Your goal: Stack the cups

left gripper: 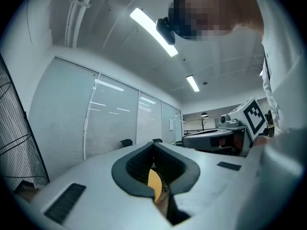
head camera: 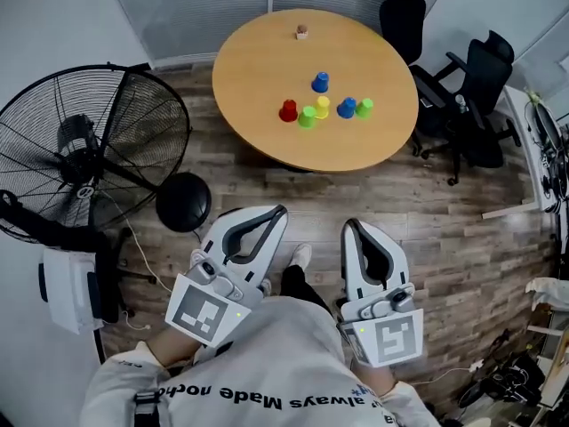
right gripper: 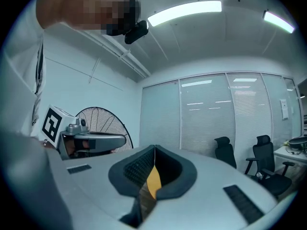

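Note:
Several small cups stand in a loose cluster on the round wooden table [head camera: 267, 52], far ahead of both grippers: a red cup [head camera: 288, 110], a green cup [head camera: 307, 116], a yellow cup [head camera: 322, 107], two blue cups [head camera: 320, 82] [head camera: 347, 108] and another green cup [head camera: 364, 107]. My left gripper [head camera: 281, 210] [left gripper: 154, 144] is held close to my body over the floor, its jaws meeting at the tips with nothing between them. Beside it, my right gripper [head camera: 348, 226] [right gripper: 154, 147] is likewise shut and empty. Both point level toward the table.
A small brown object [head camera: 301, 31] sits at the table's far side. A large black floor fan [head camera: 89, 149] stands at the left with a white device [head camera: 67, 287] below it. Black office chairs [head camera: 480, 87] crowd the table's right. Wood-plank floor [head camera: 444, 221] lies between me and the table.

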`<move>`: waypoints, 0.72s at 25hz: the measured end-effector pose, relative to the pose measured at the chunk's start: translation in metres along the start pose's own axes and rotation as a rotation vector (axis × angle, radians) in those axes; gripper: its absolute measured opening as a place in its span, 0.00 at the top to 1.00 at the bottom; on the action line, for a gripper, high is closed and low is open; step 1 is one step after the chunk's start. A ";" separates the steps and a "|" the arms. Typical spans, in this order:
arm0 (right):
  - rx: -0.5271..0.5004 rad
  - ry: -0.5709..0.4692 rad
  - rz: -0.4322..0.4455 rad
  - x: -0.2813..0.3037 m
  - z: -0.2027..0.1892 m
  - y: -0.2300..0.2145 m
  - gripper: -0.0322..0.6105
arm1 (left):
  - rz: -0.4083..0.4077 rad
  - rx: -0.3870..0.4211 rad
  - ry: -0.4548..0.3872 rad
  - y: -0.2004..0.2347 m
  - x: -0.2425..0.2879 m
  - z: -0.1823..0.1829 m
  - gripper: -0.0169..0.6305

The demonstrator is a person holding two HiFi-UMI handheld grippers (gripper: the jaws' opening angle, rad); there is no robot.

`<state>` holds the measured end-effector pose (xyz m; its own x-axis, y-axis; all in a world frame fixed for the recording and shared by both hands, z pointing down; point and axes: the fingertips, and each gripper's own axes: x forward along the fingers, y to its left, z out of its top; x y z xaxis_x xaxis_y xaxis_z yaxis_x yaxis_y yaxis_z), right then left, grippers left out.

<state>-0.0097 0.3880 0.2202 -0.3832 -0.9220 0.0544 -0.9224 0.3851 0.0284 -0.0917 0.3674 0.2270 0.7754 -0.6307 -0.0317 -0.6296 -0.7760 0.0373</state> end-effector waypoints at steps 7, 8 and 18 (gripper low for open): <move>0.001 -0.044 0.026 0.029 0.022 -0.075 0.90 | 0.022 0.006 0.009 -0.002 0.079 0.000 0.94; 0.003 -0.046 0.025 0.031 0.022 -0.087 0.90 | 0.024 0.010 0.013 -0.002 0.091 0.000 0.94; 0.015 0.026 0.023 0.046 -0.014 -0.176 0.90 | 0.054 0.007 0.013 -0.004 0.177 -0.008 0.94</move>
<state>0.1359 0.2784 0.2316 -0.4031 -0.9115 0.0812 -0.9141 0.4053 0.0118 0.0481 0.2588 0.2295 0.7410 -0.6713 -0.0165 -0.6707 -0.7411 0.0316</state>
